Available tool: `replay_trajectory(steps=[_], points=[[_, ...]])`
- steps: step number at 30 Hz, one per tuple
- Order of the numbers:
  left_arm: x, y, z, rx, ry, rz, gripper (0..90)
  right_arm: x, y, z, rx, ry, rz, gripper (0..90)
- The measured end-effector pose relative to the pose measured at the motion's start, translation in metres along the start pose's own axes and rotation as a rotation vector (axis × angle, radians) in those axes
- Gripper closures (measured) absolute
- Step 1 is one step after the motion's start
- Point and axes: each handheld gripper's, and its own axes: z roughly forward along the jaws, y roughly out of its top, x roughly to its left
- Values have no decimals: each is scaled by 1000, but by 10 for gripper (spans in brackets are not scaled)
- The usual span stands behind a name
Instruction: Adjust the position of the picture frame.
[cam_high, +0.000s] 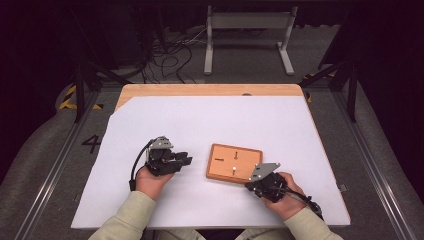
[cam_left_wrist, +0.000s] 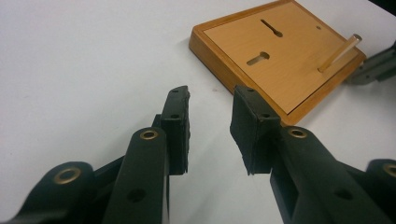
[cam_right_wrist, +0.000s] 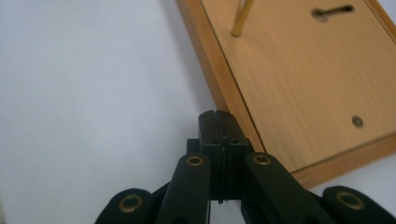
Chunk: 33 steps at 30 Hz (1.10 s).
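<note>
A small wooden board (cam_high: 234, 162) lies on the white sheet, right of the middle. It has two keyhole slots (cam_left_wrist: 258, 58) and a thin upright peg (cam_left_wrist: 338, 52). My left gripper (cam_high: 187, 160) rests to the board's left and points at it, jaws open with nothing between them (cam_left_wrist: 210, 100). My right gripper (cam_high: 248, 186) sits at the board's near right corner. Its jaws are shut with nothing in them (cam_right_wrist: 218, 116), just beside the board's raised edge (cam_right_wrist: 303, 84). The peg (cam_right_wrist: 243, 16) rises ahead of it.
A white sheet (cam_high: 200, 125) covers most of the wooden table (cam_high: 210, 90). Beyond the far edge stand a grey metal frame (cam_high: 247, 22) and loose cables (cam_high: 170, 55) on the floor. Aluminium rails run along both sides.
</note>
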Motion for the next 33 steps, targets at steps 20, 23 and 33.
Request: replay_trajectory(steps=[20,23,33], points=[[2,-4,-4,4,15,-13,668,-83,-10,8,-8,-212,323,900],[2,-4,-5,2,14,-11,669,-81,-3,13,-17,-182,315,900],[2,-4,-6,-6,12,-15,665,-73,18,29,-23,-155,266,900]])
